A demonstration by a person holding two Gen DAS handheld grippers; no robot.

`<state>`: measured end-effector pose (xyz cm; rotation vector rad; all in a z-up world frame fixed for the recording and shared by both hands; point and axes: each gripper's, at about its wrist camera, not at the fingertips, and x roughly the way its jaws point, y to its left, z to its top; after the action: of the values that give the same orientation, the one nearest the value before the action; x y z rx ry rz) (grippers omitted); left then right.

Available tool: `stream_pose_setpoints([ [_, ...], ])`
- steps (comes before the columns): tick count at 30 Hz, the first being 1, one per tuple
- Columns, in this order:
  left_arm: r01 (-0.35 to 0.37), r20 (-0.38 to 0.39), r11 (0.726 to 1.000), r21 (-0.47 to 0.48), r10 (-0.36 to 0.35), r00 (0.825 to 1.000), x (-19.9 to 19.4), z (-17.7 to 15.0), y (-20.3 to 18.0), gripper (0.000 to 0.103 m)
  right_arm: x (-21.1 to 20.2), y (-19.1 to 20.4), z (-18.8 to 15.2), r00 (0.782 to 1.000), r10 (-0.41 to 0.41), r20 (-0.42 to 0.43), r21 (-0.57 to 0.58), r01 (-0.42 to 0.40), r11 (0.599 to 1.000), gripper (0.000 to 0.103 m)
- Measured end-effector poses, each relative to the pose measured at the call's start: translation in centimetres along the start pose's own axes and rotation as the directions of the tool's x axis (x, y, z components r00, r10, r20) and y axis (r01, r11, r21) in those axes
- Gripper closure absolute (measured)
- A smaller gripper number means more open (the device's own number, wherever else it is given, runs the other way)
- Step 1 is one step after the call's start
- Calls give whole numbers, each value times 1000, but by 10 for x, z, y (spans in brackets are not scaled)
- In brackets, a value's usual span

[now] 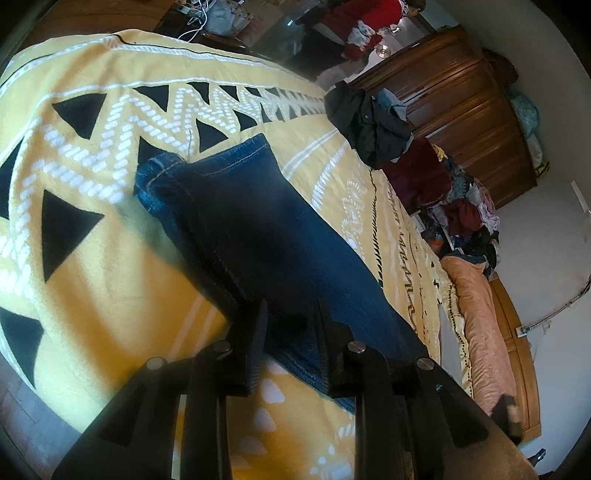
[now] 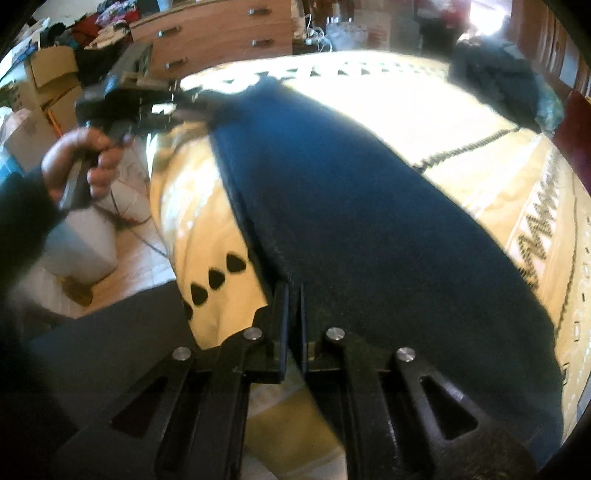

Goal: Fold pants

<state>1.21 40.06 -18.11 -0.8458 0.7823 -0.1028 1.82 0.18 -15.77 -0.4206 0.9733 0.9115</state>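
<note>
- Bedroom clutter rings the scene: a wooden wardrobe and a heap of clothes stand beyond the bed, and a chest of drawers with cardboard boxes sits at the other side.
- Covering the bed is a yellow blanket patterned with black triangles and white zigzags.
- Dark blue denim pants lie stretched lengthwise on the blanket, hem ends pointing away in the left wrist view.
- Beyond the pants, a dark garment lies crumpled on the bed.
- Left gripper has its jaws partly apart, straddling the near denim edge; whether the pads press the cloth cannot be told.
- Right gripper is closed down to a thin slit, pinching the edge of the pants.
- Seen from the right wrist, a hand holds the left gripper at the pants' far end.
</note>
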Motion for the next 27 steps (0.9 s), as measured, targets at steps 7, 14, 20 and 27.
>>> stream_pose_setpoints([
  [7,-7,-28,997,75,9,1000,11,-5,-24,66,-51,6,-36,987,-128,93,93,120,988,72],
  [14,12,-83,988,151,0,997,28,-16,-59,66,-91,-36,-138,948,-309,-79,205,319,926,74],
  [20,-6,-100,987,158,22,995,33,-27,-70,66,-94,-64,-147,907,-415,-70,181,420,889,72],
  [27,-31,-98,990,137,44,994,22,-28,-61,66,-81,-65,-149,932,-355,-70,119,361,925,99],
])
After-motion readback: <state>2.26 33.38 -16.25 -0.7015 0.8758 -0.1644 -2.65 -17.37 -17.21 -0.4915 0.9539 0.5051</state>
